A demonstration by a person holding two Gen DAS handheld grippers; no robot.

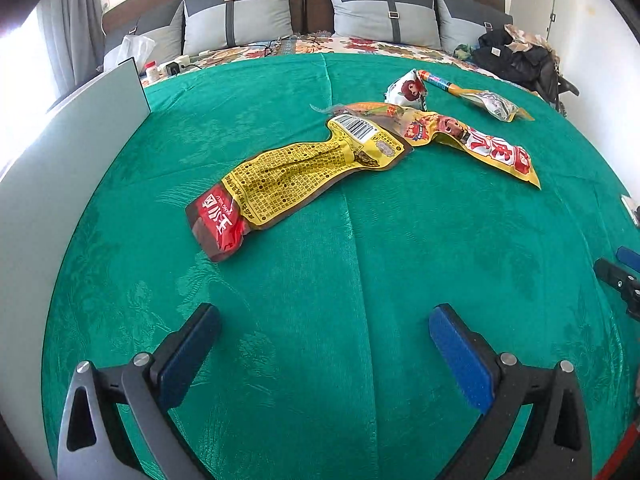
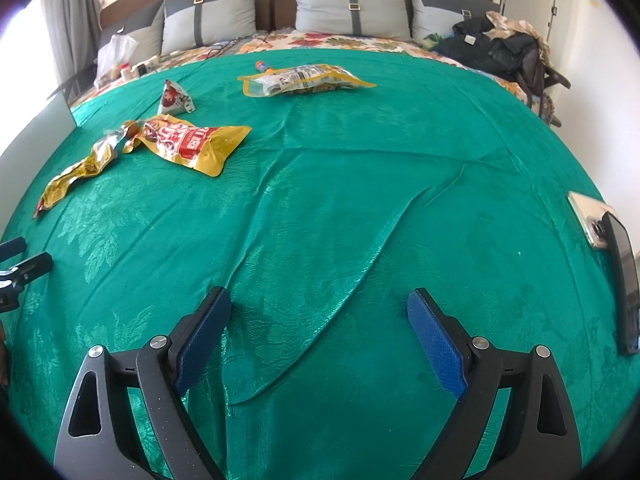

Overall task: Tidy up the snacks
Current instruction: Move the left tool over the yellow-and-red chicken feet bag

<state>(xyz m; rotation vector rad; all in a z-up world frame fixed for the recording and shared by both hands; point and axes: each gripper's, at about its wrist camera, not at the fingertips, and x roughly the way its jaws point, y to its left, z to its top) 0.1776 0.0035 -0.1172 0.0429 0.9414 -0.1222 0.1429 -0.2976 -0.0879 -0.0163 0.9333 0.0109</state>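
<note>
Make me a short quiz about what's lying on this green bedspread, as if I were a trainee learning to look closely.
1. True or false: the left gripper is holding the long yellow packet.
2. Which snack lies nearest the pillows?
A. the clear peanut bag
B. the red-and-yellow pouch
C. the small triangular pack
3. Fill in: the long yellow packet's barcode end overlaps the ____ pouch.

Key
1. False; both the left gripper and the right gripper are open and empty above the green bedspread.
2. A
3. red-and-yellow
</note>
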